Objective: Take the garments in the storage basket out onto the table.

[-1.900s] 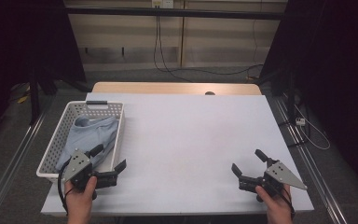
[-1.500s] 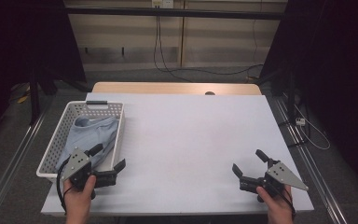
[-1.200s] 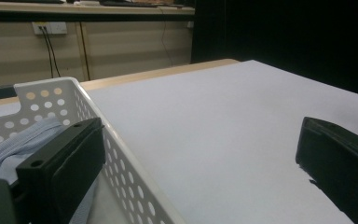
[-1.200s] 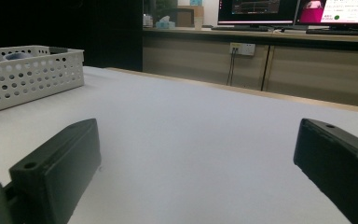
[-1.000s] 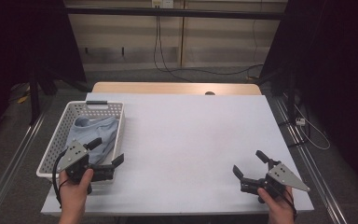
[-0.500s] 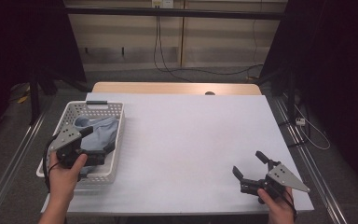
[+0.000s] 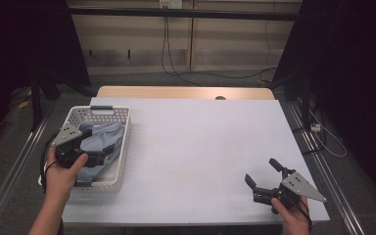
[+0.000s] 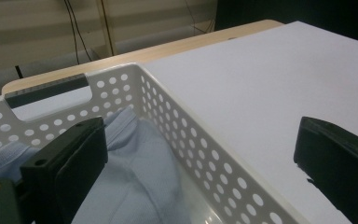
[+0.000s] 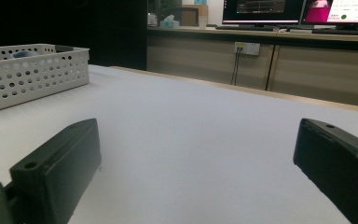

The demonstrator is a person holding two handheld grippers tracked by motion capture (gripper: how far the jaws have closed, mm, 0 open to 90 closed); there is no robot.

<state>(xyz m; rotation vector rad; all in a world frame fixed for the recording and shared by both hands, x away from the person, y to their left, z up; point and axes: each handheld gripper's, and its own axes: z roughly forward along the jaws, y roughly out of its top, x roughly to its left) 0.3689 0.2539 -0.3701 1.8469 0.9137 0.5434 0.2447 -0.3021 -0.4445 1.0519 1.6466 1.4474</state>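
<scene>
The person's left hand (image 7: pixel 61 169) comes in from the bottom left of the high view, forearm angled up toward the basket, and holds the left gripper (image 7: pixel 99 157) above the near half of the white perforated basket (image 7: pixel 98 113), its jaws pointing toward the tabletop's middle. Those jaws stand wide apart with nothing between them; in the left gripper view one jaw hangs over the cloth inside the basket and the other over the bare tabletop (image 8: pixel 270 84), with the basket's long wall running between them. The right hand (image 7: pixel 290 218) rests low at the near right corner of the tabletop (image 7: pixel 200 142), well apart from the basket, and its right gripper (image 7: pixel 262 176) points up and to the left, jaws likewise spread wide and holding nothing. No writing can be read on either gripper or on the basket. The light blue cloth (image 7: pixel 103 137) lies crumpled in the basket, filling much of its floor; it is a soft, ribbed fabric (image 8: pixel 135 177) bunched in folds, with one fold rising against the far end wall just below the grey-edged handle slot (image 8: pixel 49 91).
</scene>
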